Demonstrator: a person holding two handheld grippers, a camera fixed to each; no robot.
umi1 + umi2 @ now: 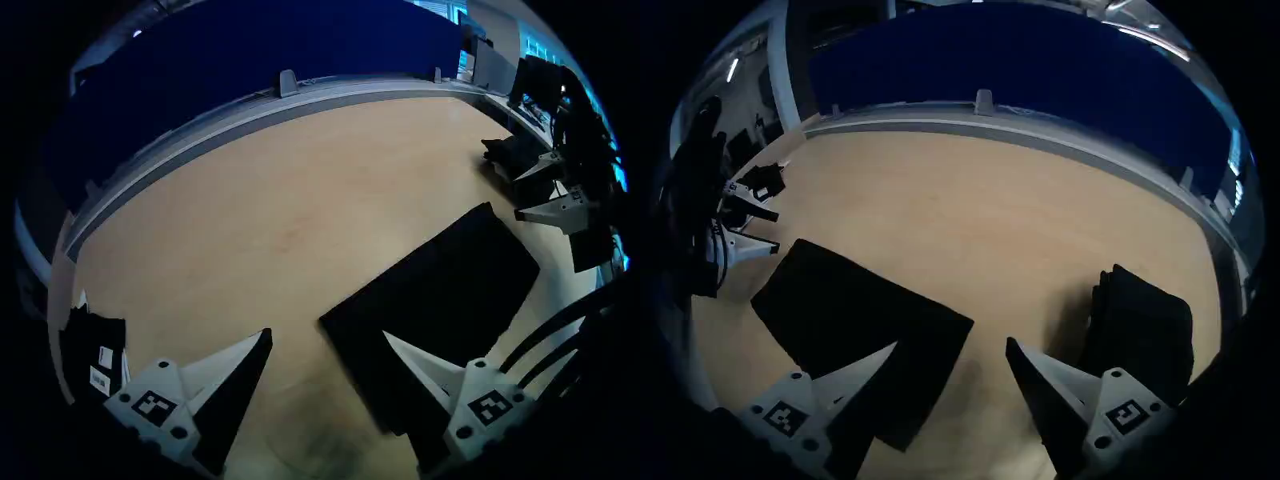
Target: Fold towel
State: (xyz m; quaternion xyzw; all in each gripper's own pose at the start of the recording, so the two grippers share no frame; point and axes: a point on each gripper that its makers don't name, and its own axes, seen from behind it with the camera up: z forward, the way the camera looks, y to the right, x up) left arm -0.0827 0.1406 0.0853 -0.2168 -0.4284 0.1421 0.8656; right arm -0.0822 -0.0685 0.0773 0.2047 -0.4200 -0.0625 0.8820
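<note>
Hand-held gripper, left [326, 334]: fingers spread apart and holding nothing; it hangs low over the counter [264, 208], its right finger above the near corner of the towel.
Hand-held gripper, right [952, 342]: fingers also apart and empty, with its left finger over the towel's near edge.
Towel [448, 288]: dark and lying flat and spread on the counter. It sits at about 4 o'clock in the left gripper view and at about 8 o'clock in the right gripper view [848, 312].
Folded stack [1144, 328]: a dark pile at 4 o'clock in the right gripper view, well apart from the towel.
Step in hand: I judge this to be the approach before the first fold, since no fold shows yet and neither gripper has a hold.
Next move: I would bring each hand-held gripper down on a near corner, pinching only the top layer. Both corners then have to lift together and carry across to the far edge so that the edges line up.
</note>
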